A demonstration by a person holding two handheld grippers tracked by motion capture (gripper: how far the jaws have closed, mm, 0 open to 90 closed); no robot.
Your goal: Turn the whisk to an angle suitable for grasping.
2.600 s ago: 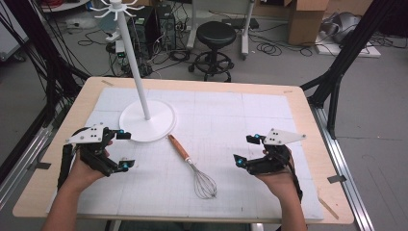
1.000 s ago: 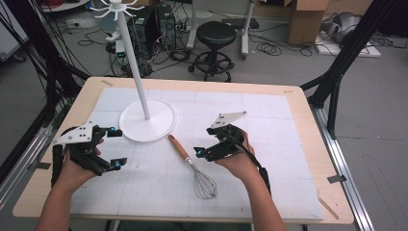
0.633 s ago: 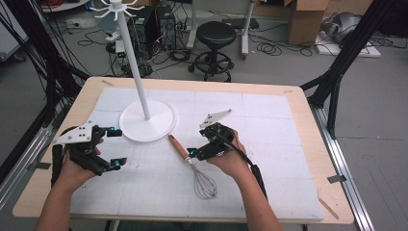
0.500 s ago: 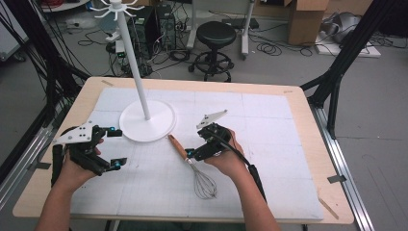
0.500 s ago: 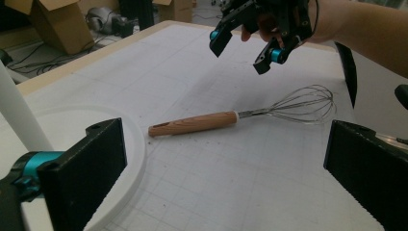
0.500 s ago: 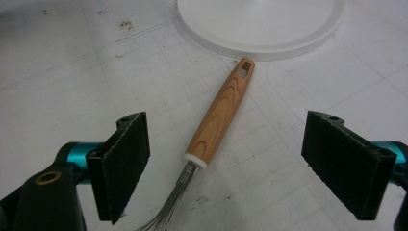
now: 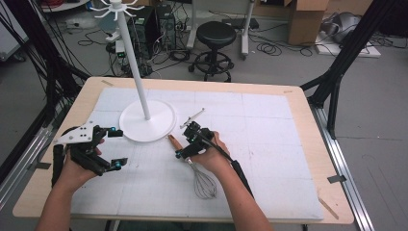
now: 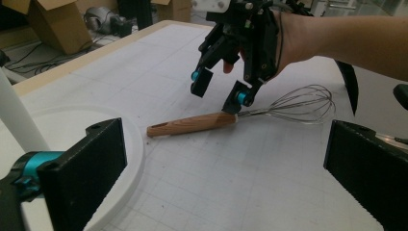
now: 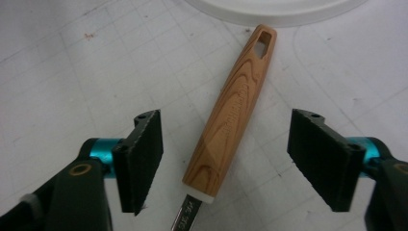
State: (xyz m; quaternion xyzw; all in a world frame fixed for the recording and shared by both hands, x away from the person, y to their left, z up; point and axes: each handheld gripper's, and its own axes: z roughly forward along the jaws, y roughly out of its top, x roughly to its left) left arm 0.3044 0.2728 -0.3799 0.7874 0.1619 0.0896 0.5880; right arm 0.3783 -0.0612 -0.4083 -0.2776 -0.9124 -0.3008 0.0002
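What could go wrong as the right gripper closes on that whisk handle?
The right gripper, its jaws just closing, straddles the whisk handle near the wire end without touching it; a grip there could let the handle tip or swing. The round handle may also roll from the pads. The stand base lies close, so a lift could bump it.

Whisk [image 9: 230, 113] handle wood-grain brown; mat [image 7: 269, 144] white, gridded.
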